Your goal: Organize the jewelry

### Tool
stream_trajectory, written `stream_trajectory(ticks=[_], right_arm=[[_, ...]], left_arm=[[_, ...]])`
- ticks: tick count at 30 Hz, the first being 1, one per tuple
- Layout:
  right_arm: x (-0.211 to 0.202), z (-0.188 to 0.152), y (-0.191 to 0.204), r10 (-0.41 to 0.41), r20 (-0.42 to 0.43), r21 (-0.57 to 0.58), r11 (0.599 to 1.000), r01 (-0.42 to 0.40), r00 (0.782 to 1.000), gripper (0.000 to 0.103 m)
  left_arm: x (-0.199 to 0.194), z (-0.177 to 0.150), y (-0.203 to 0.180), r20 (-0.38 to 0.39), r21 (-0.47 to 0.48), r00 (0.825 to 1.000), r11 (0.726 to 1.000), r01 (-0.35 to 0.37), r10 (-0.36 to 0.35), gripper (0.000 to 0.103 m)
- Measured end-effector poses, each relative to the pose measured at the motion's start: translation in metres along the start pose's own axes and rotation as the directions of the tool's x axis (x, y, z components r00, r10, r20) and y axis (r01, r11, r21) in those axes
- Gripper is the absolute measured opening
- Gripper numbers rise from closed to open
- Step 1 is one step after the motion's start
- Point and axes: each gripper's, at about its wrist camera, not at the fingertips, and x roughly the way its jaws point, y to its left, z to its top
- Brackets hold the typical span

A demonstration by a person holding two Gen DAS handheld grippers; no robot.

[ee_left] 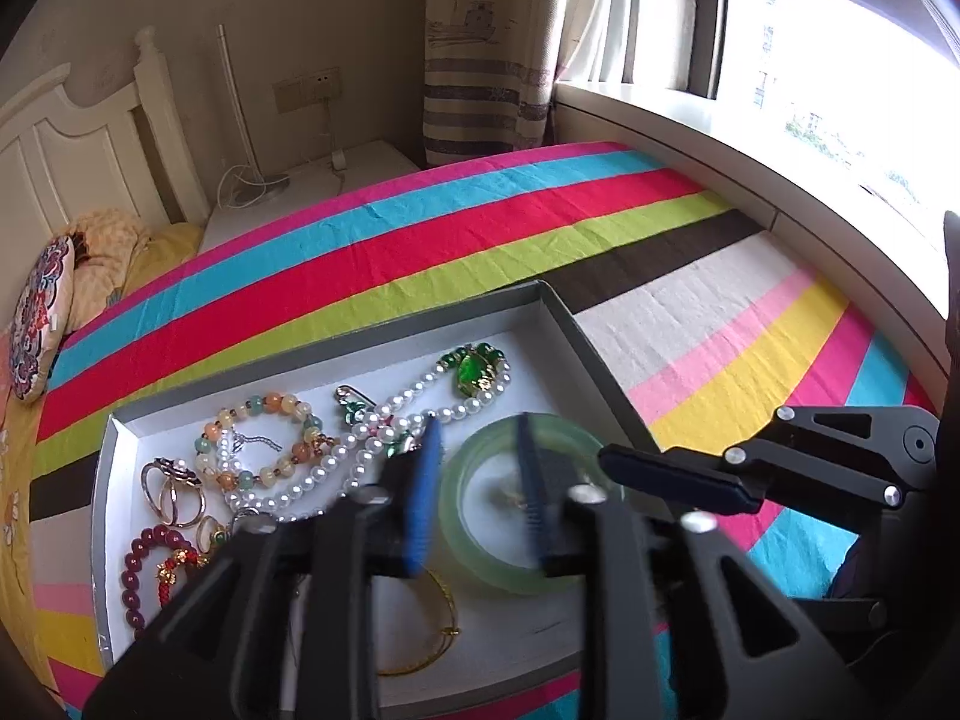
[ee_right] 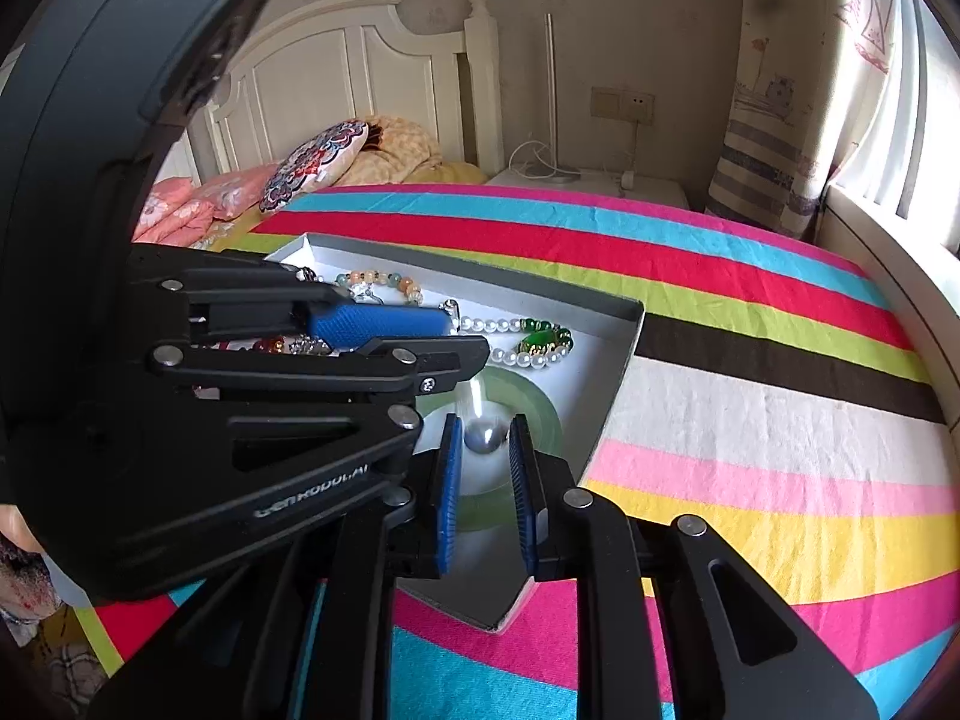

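Low in the left-wrist frame, the left hand-held gripper (ee_left: pixel 480 486) hangs with jaws apart over the pale green bangle (ee_left: pixel 510 540) in the grey tray (ee_left: pixel 558 312) on the striped bed (ee_left: pixel 480 228). The right hand-held gripper (ee_right: pixel 486 480), jaws slightly parted, brackets one silver bead (ee_right: pixel 485 437), seemingly free. The placing step looks done; the next move calls for choosing another piece. Count: one bangle, one pearl necklace (ee_left: pixel 372 450), two bead bracelets.
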Motion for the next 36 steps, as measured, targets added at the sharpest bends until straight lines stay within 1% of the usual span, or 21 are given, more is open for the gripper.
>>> stream_trajectory(ticks=[1,4,5,6,8,10,11,12,13,14,15,17,18,19,20,21,24,28,30,33,36], right_arm=[[0.000,0.000,-0.001,-0.001,0.000,0.004,1.000,0.001,1.000,0.020],[-0.003,0.000,-0.003,-0.006,0.003,0.015,1.000,0.006,1.000,0.021],[-0.006,0.000,-0.003,-0.009,0.006,0.017,1.000,0.009,1.000,0.025],[-0.008,0.001,-0.004,-0.013,0.010,0.021,1.000,0.013,1.000,0.031],[-0.015,0.004,-0.007,-0.023,0.023,0.032,0.999,0.022,0.999,0.037],[-0.026,0.011,-0.009,-0.037,0.052,0.048,0.998,0.035,0.998,0.038],[-0.032,0.014,-0.009,-0.043,0.067,0.055,0.998,0.039,0.997,0.041],[-0.039,0.017,-0.008,-0.048,0.085,0.061,0.997,0.043,0.995,0.050],[-0.050,0.019,-0.006,-0.055,0.113,0.069,0.996,0.048,0.992,0.055],[-0.057,0.021,-0.005,-0.060,0.133,0.069,0.996,0.051,0.989,0.066],[-0.066,0.021,-0.001,-0.064,0.157,0.067,0.996,0.054,0.986,0.074],[-0.082,0.020,0.007,-0.070,0.207,0.061,0.996,0.058,0.976,0.082],[-0.088,0.018,0.011,-0.072,0.223,0.058,0.996,0.060,0.972,0.087],[-0.094,0.016,0.017,-0.074,0.241,0.057,0.996,0.062,0.968,0.087],[-0.097,0.014,0.022,-0.076,0.249,0.058,0.996,0.063,0.965,0.087],[-0.098,0.012,0.026,-0.079,0.253,0.062,0.996,0.065,0.964,0.087],[-0.098,0.004,0.045,-0.094,0.255,0.080,0.994,0.076,0.962,0.087],[-0.090,-0.005,0.067,-0.119,0.245,0.085,0.991,0.101,0.962,0.087],[-0.080,-0.012,0.077,-0.124,0.221,0.105,0.989,0.103,0.967,0.087],[-0.065,-0.022,0.082,-0.157,0.176,0.174,0.977,0.126,0.972,0.087],[-0.054,-0.030,0.090,-0.202,0.149,0.190,0.967,0.172,0.968,0.087]], left_arm=[[-0.002,0.000,0.004,0.013,-0.014,1.000,1.000,-0.008,0.008,0.051],[-0.013,-0.001,0.016,0.037,-0.063,0.999,0.998,-0.023,0.025,0.063],[-0.017,0.000,0.021,0.046,-0.076,0.998,0.997,-0.031,0.034,0.071],[-0.026,0.001,0.027,0.064,-0.091,0.996,0.995,-0.048,0.054,0.075],[-0.041,0.004,0.033,0.101,-0.102,0.991,0.992,-0.072,0.083,0.083],[-0.065,0.009,0.038,0.154,-0.098,0.981,0.990,-0.101,0.115,0.089],[-0.074,0.010,0.039,0.176,-0.095,0.976,0.989,-0.116,0.131,0.093],[-0.090,0.009,0.040,0.218,-0.093,0.962,0.985,-0.145,0.163,0.095],[-0.108,0.006,0.040,0.268,-0.095,0.942,0.979,-0.183,0.202,0.101],[-0.118,0.003,0.040,0.298,-0.099,0.928,0.974,-0.206,0.226,0.101],[-0.132,-0.003,0.040,0.337,-0.104,0.905,0.966,-0.238,0.259,0.101],[-0.151,-0.018,0.041,0.377,-0.120,0.876,0.954,-0.275,0.300,0.101],[-0.157,-0.024,0.044,0.386,-0.131,0.868,0.949,-0.285,0.314,0.101],[-0.163,-0.033,0.048,0.386,-0.150,0.861,0.944,-0.295,0.330,0.101],[-0.165,-0.038,0.050,0.381,-0.161,0.861,0.941,-0.296,0.336,0.101],[-0.167,-0.047,0.054,0.365,-0.182,0.866,0.939,-0.293,0.341,0.101],[-0.169,-0.073,0.069,0.314,-0.246,0.887,0.931,-0.269,0.339,0.101],[-0.164,-0.100,0.084,0.282,-0.305,0.909,0.927,-0.217,0.306,0.101],[-0.157,-0.110,0.084,0.269,-0.303,0.914,0.927,-0.219,0.304,0.101],[-0.147,-0.124,0.082,0.240,-0.281,0.913,0.924,-0.260,0.330,0.101],[-0.140,-0.133,0.085,0.228,-0.271,0.925,0.932,-0.240,0.305,0.101]])
